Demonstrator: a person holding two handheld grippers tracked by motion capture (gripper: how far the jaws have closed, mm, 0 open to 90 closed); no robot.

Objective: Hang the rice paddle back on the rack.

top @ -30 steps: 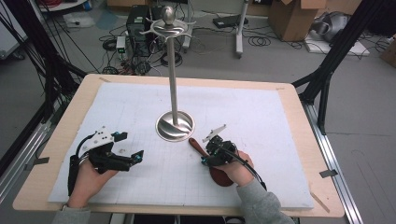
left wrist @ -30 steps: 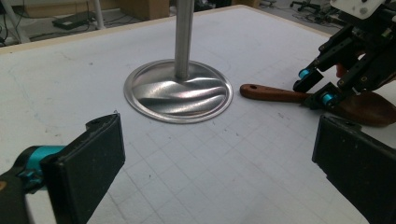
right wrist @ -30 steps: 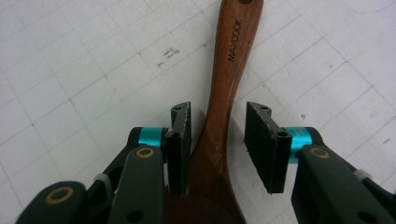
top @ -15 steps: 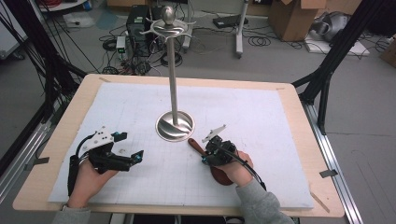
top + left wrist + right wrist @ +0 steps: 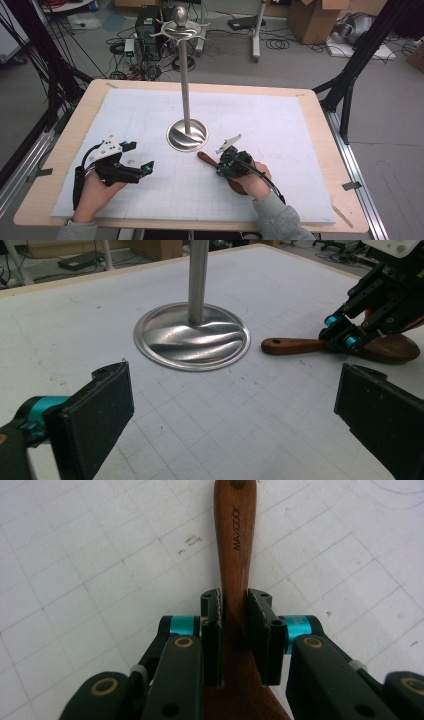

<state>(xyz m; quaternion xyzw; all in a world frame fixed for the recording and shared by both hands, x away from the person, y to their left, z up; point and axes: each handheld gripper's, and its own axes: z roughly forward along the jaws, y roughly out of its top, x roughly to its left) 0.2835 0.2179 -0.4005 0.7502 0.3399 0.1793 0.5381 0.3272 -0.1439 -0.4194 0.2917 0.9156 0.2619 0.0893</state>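
High view: one brushed-steel hook stand (image 5: pixel 186 134) with round wavy base is sitting mid-mat, one dark brown wooden spoon (image 5: pixel 206 158) is lying flat just beside it. Right gripper (image 5: pixel 235 617) is clamping both pads on the smooth spoon neck. Left gripper (image 5: pixel 230 405) is resting with jaws wide apart, holding nothing.

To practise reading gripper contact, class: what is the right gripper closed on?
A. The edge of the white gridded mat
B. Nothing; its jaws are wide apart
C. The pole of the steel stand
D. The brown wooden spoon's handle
D: in the right gripper view, the right gripper has both black jaws pressed against the narrow handle of the brown wooden spoon lying on the white gridded mat.
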